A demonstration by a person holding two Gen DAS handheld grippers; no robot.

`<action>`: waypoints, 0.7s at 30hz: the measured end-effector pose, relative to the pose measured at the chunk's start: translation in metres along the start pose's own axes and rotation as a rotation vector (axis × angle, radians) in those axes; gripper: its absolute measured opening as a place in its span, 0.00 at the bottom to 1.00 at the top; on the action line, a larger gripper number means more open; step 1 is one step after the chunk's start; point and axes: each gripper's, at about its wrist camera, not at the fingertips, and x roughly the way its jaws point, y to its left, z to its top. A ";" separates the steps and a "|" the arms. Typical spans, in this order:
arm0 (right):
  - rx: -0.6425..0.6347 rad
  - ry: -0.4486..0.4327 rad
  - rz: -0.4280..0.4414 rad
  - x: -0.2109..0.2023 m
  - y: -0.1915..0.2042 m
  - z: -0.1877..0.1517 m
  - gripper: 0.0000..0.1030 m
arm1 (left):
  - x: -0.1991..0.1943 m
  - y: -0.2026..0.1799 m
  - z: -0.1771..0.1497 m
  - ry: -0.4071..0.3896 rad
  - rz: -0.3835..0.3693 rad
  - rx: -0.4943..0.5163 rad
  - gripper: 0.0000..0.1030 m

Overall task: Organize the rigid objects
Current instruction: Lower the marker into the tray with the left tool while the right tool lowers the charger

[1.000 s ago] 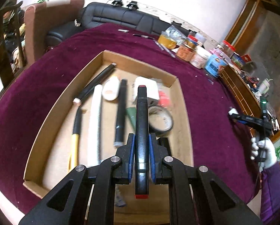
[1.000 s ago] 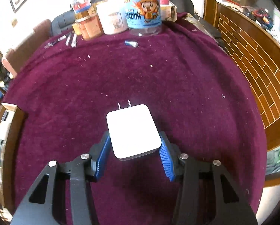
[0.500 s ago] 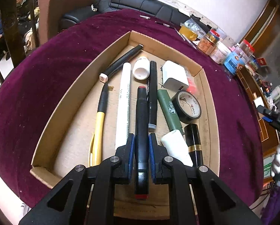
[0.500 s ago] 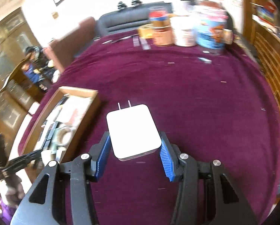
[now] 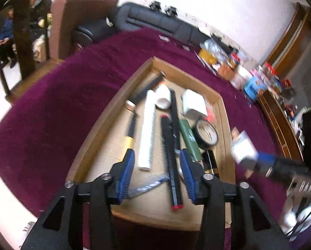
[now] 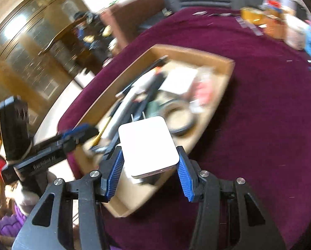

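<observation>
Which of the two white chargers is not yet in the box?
The charger clamped in the right gripper, prongs forward, above the box's near end. The other charger lies in its far right corner.

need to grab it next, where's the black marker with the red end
Left wrist view: the black marker lies in the cardboard tray, between the open left gripper's fingers.

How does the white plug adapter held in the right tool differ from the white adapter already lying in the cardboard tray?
The held white square plug adapter is clamped in the right tool above the cardboard tray's near end; the white adapter in the tray lies loose at its far end. The held one's two prongs show; the tray one's cannot be made out. Both are white, boxy, with rounded corners.
</observation>
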 end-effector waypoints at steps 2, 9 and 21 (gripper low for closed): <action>-0.012 0.046 0.066 0.016 0.015 -0.005 0.47 | -0.010 0.009 0.003 -0.037 0.017 -0.018 0.46; -0.009 0.164 0.171 0.057 0.037 -0.017 0.47 | -0.016 0.029 0.005 -0.071 0.048 -0.047 0.47; -0.205 0.091 -0.198 0.064 0.061 -0.021 0.43 | -0.025 0.007 -0.001 -0.146 0.154 0.061 0.49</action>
